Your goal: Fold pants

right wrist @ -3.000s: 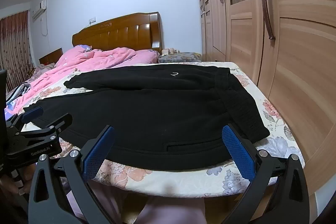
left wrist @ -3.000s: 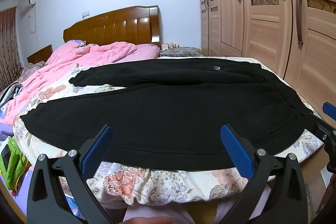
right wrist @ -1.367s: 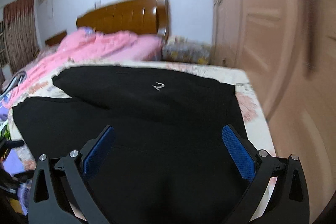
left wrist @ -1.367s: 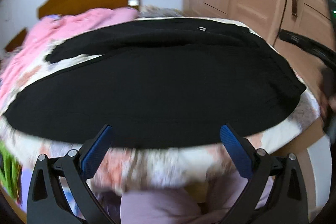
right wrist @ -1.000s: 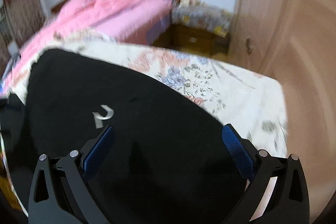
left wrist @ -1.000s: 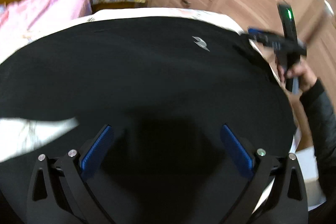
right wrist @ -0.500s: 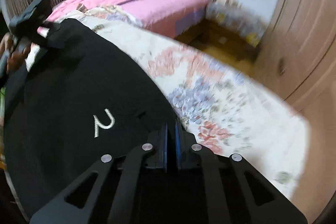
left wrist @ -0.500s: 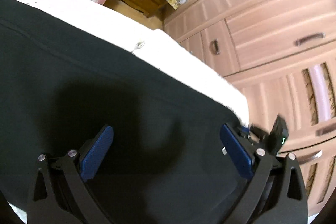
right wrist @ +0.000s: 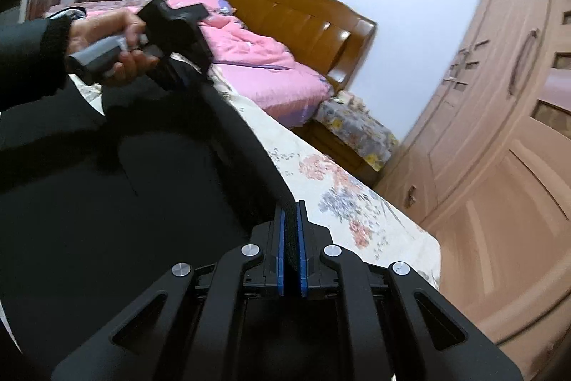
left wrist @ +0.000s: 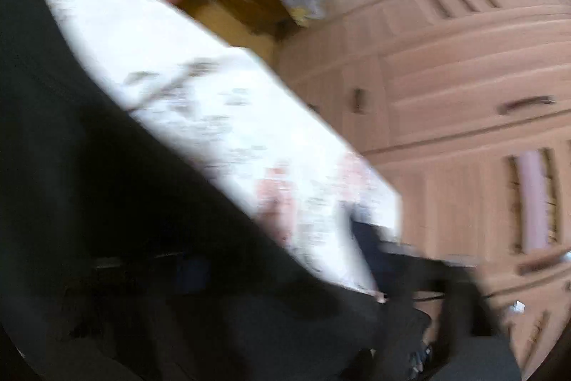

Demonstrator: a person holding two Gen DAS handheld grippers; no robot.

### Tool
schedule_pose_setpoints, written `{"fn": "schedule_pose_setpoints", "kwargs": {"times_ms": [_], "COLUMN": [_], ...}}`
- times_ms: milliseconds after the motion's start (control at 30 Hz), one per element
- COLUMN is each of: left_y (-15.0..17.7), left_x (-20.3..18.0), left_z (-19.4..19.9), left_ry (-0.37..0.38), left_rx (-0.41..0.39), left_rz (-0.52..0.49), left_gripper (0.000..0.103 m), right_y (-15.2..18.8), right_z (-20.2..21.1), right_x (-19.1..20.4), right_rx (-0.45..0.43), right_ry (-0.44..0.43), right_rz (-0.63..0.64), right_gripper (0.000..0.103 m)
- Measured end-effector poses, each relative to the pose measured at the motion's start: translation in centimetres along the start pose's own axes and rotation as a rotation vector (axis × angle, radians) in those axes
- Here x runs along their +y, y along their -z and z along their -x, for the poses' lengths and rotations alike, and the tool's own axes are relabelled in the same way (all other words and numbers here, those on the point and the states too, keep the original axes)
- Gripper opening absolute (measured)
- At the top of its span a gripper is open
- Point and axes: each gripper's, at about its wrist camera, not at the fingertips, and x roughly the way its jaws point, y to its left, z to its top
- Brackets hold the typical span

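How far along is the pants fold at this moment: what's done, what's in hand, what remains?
Done: the black pants lie spread on the floral bedsheet. In hand: the right gripper is shut on the pants' far edge; the left gripper, held in the left hand, reaches the same edge further along, but its jaws are hidden or blurred. Left: no fold is visible yet, so every fold remains.

The right gripper (right wrist: 289, 238) sat at the bottom centre, its blue-padded jaws pressed together on the edge of the black pants (right wrist: 142, 202). The pants lay spread over a bed (right wrist: 357, 202) with a floral sheet. At upper left, a hand (right wrist: 107, 41) held the left gripper (right wrist: 175, 74), its tip down at the dark fabric. A pink quilt (right wrist: 267, 66) and wooden headboard (right wrist: 303, 13) lay behind, a wardrobe (right wrist: 499, 149) at right.
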Motion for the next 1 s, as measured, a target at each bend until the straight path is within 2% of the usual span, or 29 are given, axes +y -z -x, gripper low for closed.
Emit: {"fn": "schedule_pose_setpoints", "kwargs": {"times_ms": [67, 167, 267, 300, 367, 400, 433, 467, 500, 533, 567, 600, 633, 700, 767, 867, 933, 1000], "left_y": [1.3, 5.7, 14.1, 18.4, 23.9, 27.7, 29.8, 31.6, 33.4, 34.2, 34.8, 35.0, 35.2, 35.8, 36.4, 36.5, 36.7, 36.5], "left_x": [0.4, -0.7, -2.0, -1.8, -1.2, -0.2, 0.9, 2.1, 3.9, 5.5, 7.0, 8.2, 9.4, 9.6, 9.5, 9.8, 10.4, 11.4], "left_z": [1.6, 7.3, 14.3, 16.4, 17.9, 18.1, 17.9, 17.3, 16.1, 14.8, 13.6, 13.2, 13.6, 15.0, 16.6, 18.1, 18.7, 19.0], "left_ry": [0.005, 0.012, 0.010, 0.006, -0.011, -0.026, -0.037, -0.058, -0.080, -0.094, -0.103, -0.102, -0.043, -0.023, -0.013, -0.007, 0.005, 0.004], "left_rx": [-0.041, -0.194, -0.389, -0.445, -0.500, -0.520, -0.521, -0.512, -0.483, -0.426, -0.354, -0.322, -0.337, -0.385, -0.442, -0.462, -0.475, -0.481], "left_rz": [0.002, -0.114, -0.301, -0.373, -0.439, -0.462, -0.477, -0.485, -0.471, -0.444, -0.400, -0.364, -0.340, -0.310, -0.288, -0.267, -0.236, -0.211], "left_gripper": [0.015, 0.014, 0.014, 0.014, 0.014, 0.015, 0.015, 0.018, 0.021, 0.023, 0.031, 0.041, 0.042, 0.072, 0.083, 0.085, 0.085, 0.085], "right_y": [0.6, 2.0, 4.2, 5.3, 7.8, 9.2, 10.9, 11.6, 12.5, 13.3, 14.0, 14.5, 15.1, 16.7, 17.7, 18.6, 18.8, 18.6], "right_z": [2.1, 5.6, 9.6, 10.8, 12.0, 12.0, 11.8, 11.6, 12.0, 12.8, 14.2, 15.4, 16.6, 18.4, 17.8, 16.8, 16.3, 15.4], "right_x": [0.5, 1.0, 3.2, 4.4, 6.6, 7.5, 8.3, 8.8, 9.0, 8.7, 8.1, 7.3, 6.5, 5.2, 3.5, 2.5, 2.3, 1.9], "right_rx": [-0.025, -0.078, -0.091, -0.080, -0.019, 0.029, 0.107, 0.145, 0.164, 0.156, 0.125, 0.095, 0.062, 0.024, 0.059, 0.131, 0.124, 0.116], "right_ry": [0.008, 0.000, -0.008, -0.023, -0.047, -0.087, -0.115, -0.108, -0.106, -0.115, -0.130, -0.135, -0.135, -0.136, -0.141, -0.161, -0.203, -0.208], "right_rz": [-0.012, -0.031, -0.046, -0.052, -0.082, -0.110, -0.147, -0.173, -0.219, -0.284, -0.380, -0.458, -0.539, -0.684, -0.792, -0.906, -0.963, -0.992], "right_gripper": [0.009, 0.009, 0.009, 0.009, 0.011, 0.021, 0.029, 0.045, 0.052, 0.052, 0.054, 0.055, 0.055, 0.055, 0.055, 0.055, 0.055, 0.055]}}
